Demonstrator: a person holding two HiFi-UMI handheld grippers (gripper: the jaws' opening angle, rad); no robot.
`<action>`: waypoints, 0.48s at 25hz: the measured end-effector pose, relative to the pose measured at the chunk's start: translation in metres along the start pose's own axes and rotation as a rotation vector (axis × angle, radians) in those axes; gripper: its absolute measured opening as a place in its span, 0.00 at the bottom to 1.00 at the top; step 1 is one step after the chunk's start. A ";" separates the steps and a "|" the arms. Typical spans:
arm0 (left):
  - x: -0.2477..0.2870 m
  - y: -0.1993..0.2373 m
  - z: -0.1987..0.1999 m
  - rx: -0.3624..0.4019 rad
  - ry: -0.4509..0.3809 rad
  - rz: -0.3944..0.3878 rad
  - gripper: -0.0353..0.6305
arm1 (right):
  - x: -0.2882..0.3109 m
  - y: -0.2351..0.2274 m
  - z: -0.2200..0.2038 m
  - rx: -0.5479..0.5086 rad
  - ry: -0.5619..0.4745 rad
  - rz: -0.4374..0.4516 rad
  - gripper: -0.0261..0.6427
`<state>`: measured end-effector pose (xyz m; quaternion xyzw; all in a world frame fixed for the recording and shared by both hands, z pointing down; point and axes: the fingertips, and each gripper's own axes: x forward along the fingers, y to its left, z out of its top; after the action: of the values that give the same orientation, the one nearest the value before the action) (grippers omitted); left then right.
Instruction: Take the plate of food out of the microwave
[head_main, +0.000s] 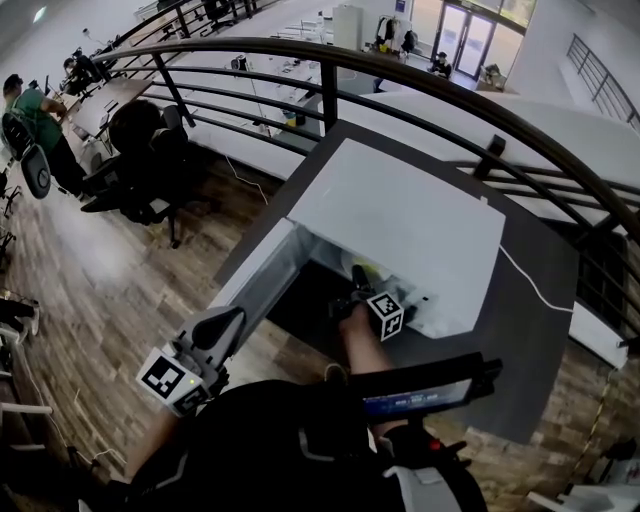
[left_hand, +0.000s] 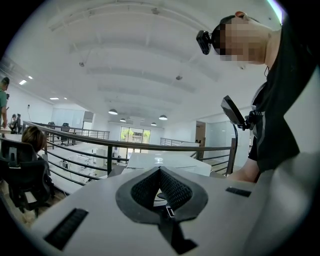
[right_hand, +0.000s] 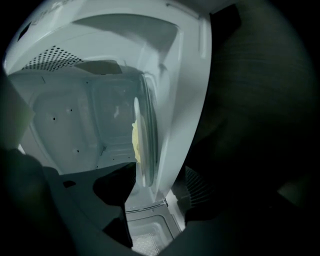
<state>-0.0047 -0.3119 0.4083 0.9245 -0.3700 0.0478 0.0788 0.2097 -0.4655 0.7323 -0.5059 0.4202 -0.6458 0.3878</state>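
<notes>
Bearing the white microwave (head_main: 400, 220), a dark counter (head_main: 530, 340) meets black railing (head_main: 400, 75).

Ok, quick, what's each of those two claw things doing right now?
Left gripper: fingers closed, holding nothing.
Right gripper: fingers open, either side of the rim of the plate of food, not clamped.

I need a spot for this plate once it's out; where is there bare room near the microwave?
The dark tabletop right of the microwave is bare except a white cable. Its top is bare too. The opening is crowded by the right gripper.
</notes>
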 end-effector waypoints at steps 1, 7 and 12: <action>0.000 0.000 -0.001 0.001 0.003 -0.001 0.06 | 0.001 -0.001 -0.001 0.001 0.001 -0.005 0.47; -0.002 0.005 -0.005 -0.003 0.006 0.011 0.06 | 0.004 -0.011 -0.002 0.019 -0.011 -0.029 0.47; 0.001 0.003 -0.005 0.002 0.015 0.008 0.06 | 0.001 -0.010 0.003 0.049 -0.026 -0.019 0.43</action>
<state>-0.0063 -0.3136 0.4133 0.9228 -0.3728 0.0555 0.0803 0.2119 -0.4638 0.7430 -0.5087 0.3941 -0.6530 0.3995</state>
